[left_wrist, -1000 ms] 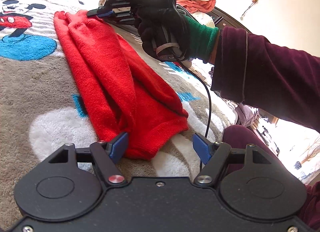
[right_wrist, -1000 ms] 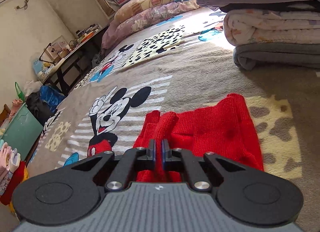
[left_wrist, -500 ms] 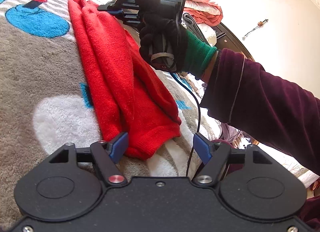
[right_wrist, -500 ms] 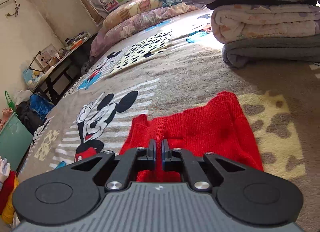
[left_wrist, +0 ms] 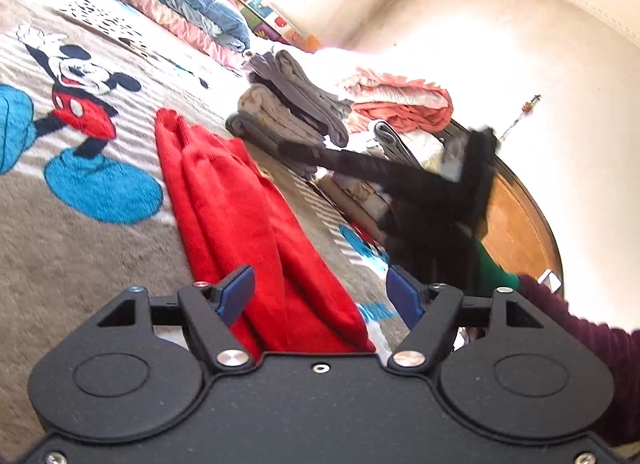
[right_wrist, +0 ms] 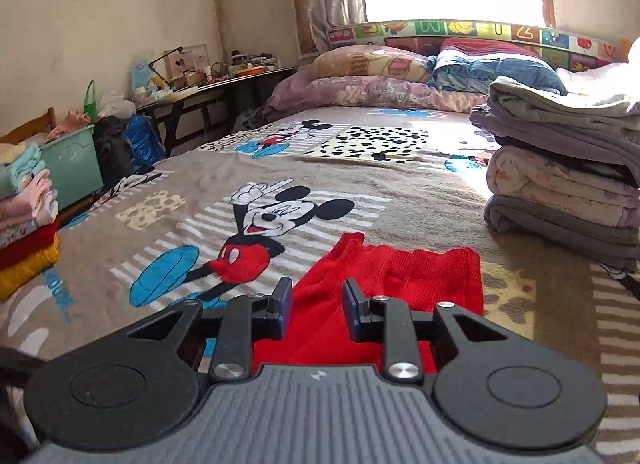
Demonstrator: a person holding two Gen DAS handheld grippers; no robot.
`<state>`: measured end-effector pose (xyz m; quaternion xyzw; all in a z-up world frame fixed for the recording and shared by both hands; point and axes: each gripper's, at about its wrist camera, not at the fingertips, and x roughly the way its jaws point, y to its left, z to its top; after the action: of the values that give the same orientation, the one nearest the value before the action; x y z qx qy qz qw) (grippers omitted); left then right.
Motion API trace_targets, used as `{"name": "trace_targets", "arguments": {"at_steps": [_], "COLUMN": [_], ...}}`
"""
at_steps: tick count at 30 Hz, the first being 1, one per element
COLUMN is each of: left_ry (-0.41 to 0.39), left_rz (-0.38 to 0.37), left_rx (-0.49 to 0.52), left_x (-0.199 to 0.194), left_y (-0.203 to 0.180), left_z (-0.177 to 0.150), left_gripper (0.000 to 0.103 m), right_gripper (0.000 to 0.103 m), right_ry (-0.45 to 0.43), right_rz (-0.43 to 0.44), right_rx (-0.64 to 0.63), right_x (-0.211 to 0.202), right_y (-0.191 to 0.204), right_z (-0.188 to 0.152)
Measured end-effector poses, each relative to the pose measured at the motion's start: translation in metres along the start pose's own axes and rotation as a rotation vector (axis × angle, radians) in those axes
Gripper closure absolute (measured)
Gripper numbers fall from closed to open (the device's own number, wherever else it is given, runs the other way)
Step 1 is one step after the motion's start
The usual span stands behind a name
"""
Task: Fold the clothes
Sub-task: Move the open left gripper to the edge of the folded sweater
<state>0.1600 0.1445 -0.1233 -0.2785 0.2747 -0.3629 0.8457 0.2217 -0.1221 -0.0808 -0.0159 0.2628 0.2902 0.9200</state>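
A red knit garment [left_wrist: 240, 220] lies folded lengthwise on the cartoon-mouse blanket [left_wrist: 60, 224]. My left gripper [left_wrist: 322, 296] is open, its blue pads either side of the garment's near end without clamping it. In the left wrist view the right gripper [left_wrist: 304, 152] shows as a blurred black shape, lifted off the cloth to the right and held by a gloved hand. From the right wrist view the same garment [right_wrist: 400, 276] lies just ahead, and the right gripper [right_wrist: 316, 306] is open above its near edge with nothing between the pads.
A tall stack of folded blankets [right_wrist: 568, 180] stands at the right of the bed. Pillows [right_wrist: 376, 76] line the headboard. Folded clothes [right_wrist: 24, 224] pile up at the left edge, beside a green bin [right_wrist: 72, 164] and a cluttered table [right_wrist: 208, 80].
The right gripper let go of the garment's far end, opened and lifted back to the right. The left gripper tilted upward, staying open at the near end.
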Motion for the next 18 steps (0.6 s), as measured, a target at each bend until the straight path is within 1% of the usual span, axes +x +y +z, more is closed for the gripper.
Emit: {"name": "trace_targets", "arguments": {"at_steps": [2,5,6,8,9,11,13,15,17,18], "left_ry": [-0.047,-0.097,-0.095,-0.082,-0.078,-0.071,-0.066,-0.053,-0.024,-0.005], "left_rz": [0.047,0.135,0.152,0.179,0.181,0.177,0.167,0.163,0.171,0.176], "left_rx": [-0.036,-0.104,-0.132,-0.144,-0.137,-0.122,-0.116,-0.139,-0.157,-0.142], "left_x": [0.008,0.024,0.031,0.043,0.048,0.058,0.067,0.078,0.092,0.099], "left_y": [0.01,0.03,0.037,0.046,0.048,0.052,0.059,0.07,0.08,0.082], "left_z": [0.015,0.032,0.037,0.048,0.054,0.069,0.081,0.089,0.095,0.098], "left_gripper": [0.031,0.038,0.042,0.044,0.046,0.046,0.046,0.046,0.046,0.046], "right_gripper": [0.074,0.074,0.073,0.071,0.067,0.065,0.065,0.065,0.065,0.065], "right_ry": [0.021,0.042,0.04,0.034,0.029,0.014,-0.004,-0.024,-0.043,-0.051], "right_rz": [0.016,0.017,0.014,0.032,0.034,0.032,0.035,0.045,0.057,0.065], "right_rx": [-0.044,-0.096,-0.107,-0.094,-0.09,-0.093,-0.099,-0.119,-0.142,-0.15], "right_x": [-0.014,-0.025,-0.027,-0.029,-0.031,-0.032,-0.032,-0.028,-0.024,-0.022], "right_y": [0.021,0.042,0.047,0.052,0.054,0.055,0.056,0.057,0.059,0.059], "right_z": [-0.022,-0.044,-0.049,-0.053,-0.054,-0.056,-0.058,-0.058,-0.058,-0.059]}}
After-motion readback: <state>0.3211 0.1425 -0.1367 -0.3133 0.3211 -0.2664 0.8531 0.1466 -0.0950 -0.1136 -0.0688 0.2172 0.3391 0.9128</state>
